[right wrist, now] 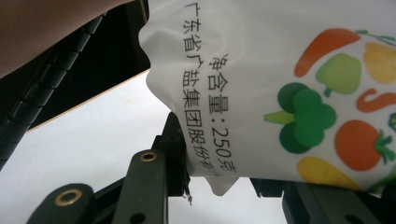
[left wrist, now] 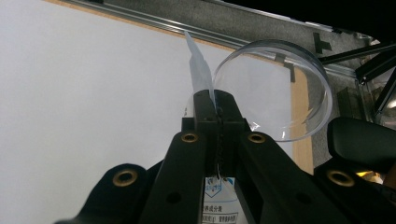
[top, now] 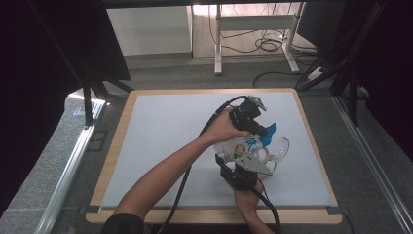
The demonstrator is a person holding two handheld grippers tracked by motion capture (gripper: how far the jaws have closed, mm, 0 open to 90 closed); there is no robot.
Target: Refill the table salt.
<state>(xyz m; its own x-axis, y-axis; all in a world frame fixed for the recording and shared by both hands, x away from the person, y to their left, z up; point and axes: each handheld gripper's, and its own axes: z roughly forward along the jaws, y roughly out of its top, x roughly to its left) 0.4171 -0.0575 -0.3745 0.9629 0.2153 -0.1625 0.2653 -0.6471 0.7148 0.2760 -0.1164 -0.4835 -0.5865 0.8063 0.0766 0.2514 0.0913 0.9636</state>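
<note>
Lower centre of the high view: right gripper, jaws clamping the bottom of a white printed pouch. Above it, left gripper, jaws closed, pinching the pouch's top edge. Right of centre: clear plastic bowl on the white table.

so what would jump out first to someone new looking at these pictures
Probably the white plastic bag printed with colourful vegetables, held up between both grippers over the right half of the white-topped table. The left gripper is shut on a thin corner of the bag, and the right gripper clamps the bag's lower edge. Just beyond it sits a clear round plastic dish, near the table's right edge.
</note>
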